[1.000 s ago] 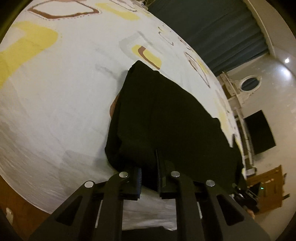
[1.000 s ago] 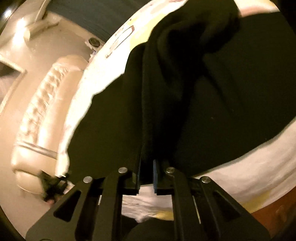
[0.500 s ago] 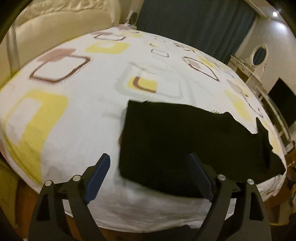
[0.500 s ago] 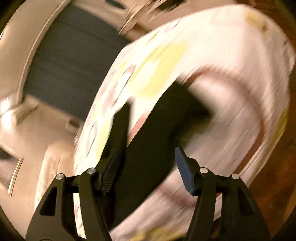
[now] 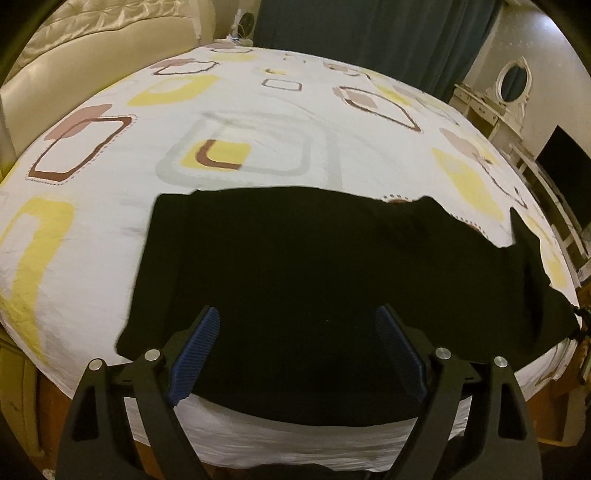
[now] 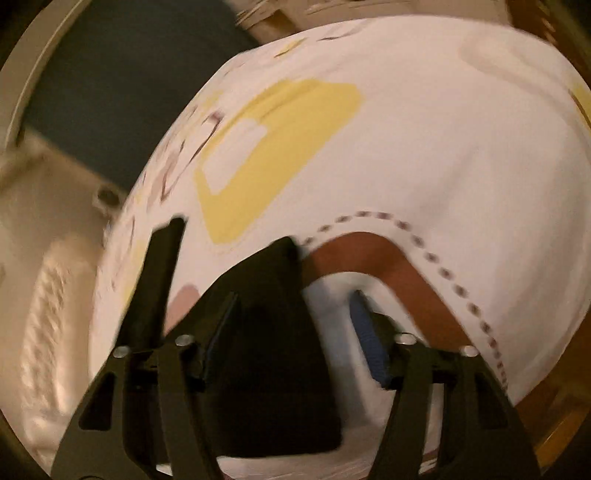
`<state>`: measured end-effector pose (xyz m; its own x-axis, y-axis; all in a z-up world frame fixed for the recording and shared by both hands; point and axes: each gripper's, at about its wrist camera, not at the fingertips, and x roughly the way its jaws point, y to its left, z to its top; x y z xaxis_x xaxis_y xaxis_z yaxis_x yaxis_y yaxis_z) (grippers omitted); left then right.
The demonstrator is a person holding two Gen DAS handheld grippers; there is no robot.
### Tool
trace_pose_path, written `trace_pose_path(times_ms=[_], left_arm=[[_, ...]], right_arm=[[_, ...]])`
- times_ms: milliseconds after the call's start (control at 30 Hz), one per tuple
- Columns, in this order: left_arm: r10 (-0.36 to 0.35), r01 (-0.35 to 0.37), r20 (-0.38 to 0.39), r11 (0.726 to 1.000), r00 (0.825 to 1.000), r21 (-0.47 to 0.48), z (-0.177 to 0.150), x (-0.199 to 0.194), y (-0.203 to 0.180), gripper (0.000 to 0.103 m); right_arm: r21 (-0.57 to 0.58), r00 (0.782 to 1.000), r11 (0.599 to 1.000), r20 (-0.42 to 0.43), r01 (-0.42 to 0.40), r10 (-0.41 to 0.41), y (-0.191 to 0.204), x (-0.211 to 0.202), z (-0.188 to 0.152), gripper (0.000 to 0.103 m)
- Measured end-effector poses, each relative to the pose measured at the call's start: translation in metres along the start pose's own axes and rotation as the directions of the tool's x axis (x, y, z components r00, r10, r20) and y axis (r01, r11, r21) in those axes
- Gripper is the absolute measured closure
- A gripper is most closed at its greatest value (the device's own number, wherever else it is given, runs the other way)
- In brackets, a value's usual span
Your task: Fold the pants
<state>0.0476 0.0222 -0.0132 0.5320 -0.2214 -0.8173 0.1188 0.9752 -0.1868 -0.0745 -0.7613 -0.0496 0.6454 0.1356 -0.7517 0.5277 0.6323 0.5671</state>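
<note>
Black pants (image 5: 295, 266) lie flat across the near part of the bed (image 5: 258, 122), on a white sheet w/ yellow, brown and grey rounded squares. Their left edge is straight; the right end is ragged, w/ a dark point sticking up near the bed's right edge.

Left claw (image 5: 297, 328) hangs over the pants' near edge, jaws spread wide, blue pads (image 5: 195, 350) holding nothing.

Right claw (image 6: 291, 325) is also spread wide and empty. That view is blurred, but a corner of the pants (image 6: 273, 332) seems to lie under and between its fingers, sheet showing to the right.

Beyond the bed: padded cream headboard (image 5: 92, 59) on the left, dark curtain (image 5: 369, 33) behind, white dresser w/ oval mirror (image 5: 511, 81) on the right.
</note>
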Motion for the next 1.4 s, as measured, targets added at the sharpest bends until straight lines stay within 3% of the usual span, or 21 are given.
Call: trace_pose_path(times_ms=[67, 133, 200, 267, 300, 333, 367, 533, 600, 667, 700, 767, 833, 933, 1033, 1133, 1300, 1400], left_arm=[[0.006, -0.006, -0.019, 1.000, 1.000, -0.004, -0.001, 0.007, -0.005, 0.017], [0.008, -0.008, -0.032, 1.000, 0.999, -0.016, 0.000, 0.013, -0.009, 0.017], [-0.005, 0.004, -0.036, 1.000, 0.999, -0.030, 0.000, 0.015, -0.011, 0.017], [-0.008, 0.007, -0.038, 0.999, 0.999, -0.035, -0.002, 0.018, -0.013, 0.017], [-0.008, 0.007, -0.039, 0.999, 0.999, -0.033, -0.003, 0.019, -0.013, 0.017], [-0.005, 0.004, -0.040, 1.000, 0.999, -0.027, -0.005, 0.020, -0.014, 0.017], [-0.001, 0.000, -0.039, 1.000, 0.999, -0.021, -0.006, 0.021, -0.015, 0.017], [0.021, -0.020, -0.027, 0.999, 0.999, 0.027, -0.010, 0.022, -0.018, 0.017], [0.021, -0.020, -0.019, 0.999, 1.000, 0.043, -0.010, 0.021, -0.018, 0.017], [0.027, -0.026, -0.015, 0.998, 1.000, 0.052, -0.011, 0.022, -0.017, 0.017], [0.024, -0.023, -0.014, 0.999, 1.000, 0.049, -0.012, 0.022, -0.015, 0.017], [0.020, -0.020, -0.012, 0.999, 1.000, 0.041, -0.012, 0.022, -0.013, 0.017], [0.013, -0.013, -0.008, 0.999, 1.000, 0.031, -0.013, 0.023, -0.011, 0.017], [-0.002, 0.002, -0.006, 1.000, 1.000, 0.023, -0.014, 0.022, -0.008, 0.017], [-0.023, 0.023, -0.006, 1.000, 1.000, 0.016, -0.015, 0.022, -0.004, 0.017], [-0.039, 0.039, -0.008, 0.999, 0.999, 0.000, -0.015, 0.023, -0.001, 0.017], [-0.054, 0.054, -0.014, 0.998, 0.998, -0.029, -0.013, 0.024, 0.001, 0.016], [-0.061, 0.060, -0.014, 0.998, 0.998, -0.034, -0.013, 0.025, 0.001, 0.015]], right_arm=[[-0.114, 0.997, 0.990, -0.002, 0.080, -0.081, 0.016, 0.001, 0.003, 0.096], [-0.204, 0.987, 0.967, 0.069, 0.156, -0.144, 0.030, -0.010, 0.007, 0.097], [-0.233, 0.966, 0.943, 0.155, 0.239, -0.207, 0.031, -0.024, 0.018, 0.097], [-0.234, 0.955, 0.929, 0.143, 0.286, -0.258, 0.020, -0.019, 0.025, 0.096], [-0.239, 0.941, 0.911, 0.132, 0.335, -0.311, 0.014, -0.013, 0.026, 0.096], [-0.253, 0.902, 0.866, 0.145, 0.432, -0.408, 0.012, -0.006, 0.026, 0.103], [-0.261, 0.880, 0.840, 0.130, 0.476, -0.458, 0.008, 0.005, 0.029, 0.103], [-0.076, 0.885, 0.893, 0.196, 0.444, -0.423, 0.006, -0.009, 0.041, 0.099], [-0.092, 0.889, 0.903, 0.244, 0.419, -0.388, 0.040, -0.015, 0.044, 0.084], [-0.115, 0.914, 0.931, 0.268, 0.346, -0.306, 0.081, -0.013, 0.046, 0.052], [-0.125, 0.927, 0.946, 0.270, 0.301, -0.259, 0.099, -0.010, 0.047, 0.050], [-0.155, 0.962, 0.968, 0.222, 0.196, -0.159, 0.143, 0.009, 0.052, 0.046], [-0.175, 0.984, 0.977, 0.157, 0.117, -0.090, 0.181, 0.036, 0.055, 0.046], [-0.224, 0.994, 0.969, 0.066, 0.104, -0.091, 0.240, 0.092, 0.053, 0.046], [-0.243, 0.987, 0.958, -0.001, 0.155, -0.160, 0.286, 0.151, 0.060, 0.046], [-0.263, 0.959, 0.928, -0.024, 0.265, -0.281, 0.309, 0.198, 0.059, 0.046], [-0.282, 0.870, 0.839, -0.030, 0.466, -0.493, 0.307, 0.242, 0.056, 0.046], [-0.257, 0.862, 0.840, -0.047, 0.478, -0.505, 0.296, 0.249, 0.057, 0.049]])
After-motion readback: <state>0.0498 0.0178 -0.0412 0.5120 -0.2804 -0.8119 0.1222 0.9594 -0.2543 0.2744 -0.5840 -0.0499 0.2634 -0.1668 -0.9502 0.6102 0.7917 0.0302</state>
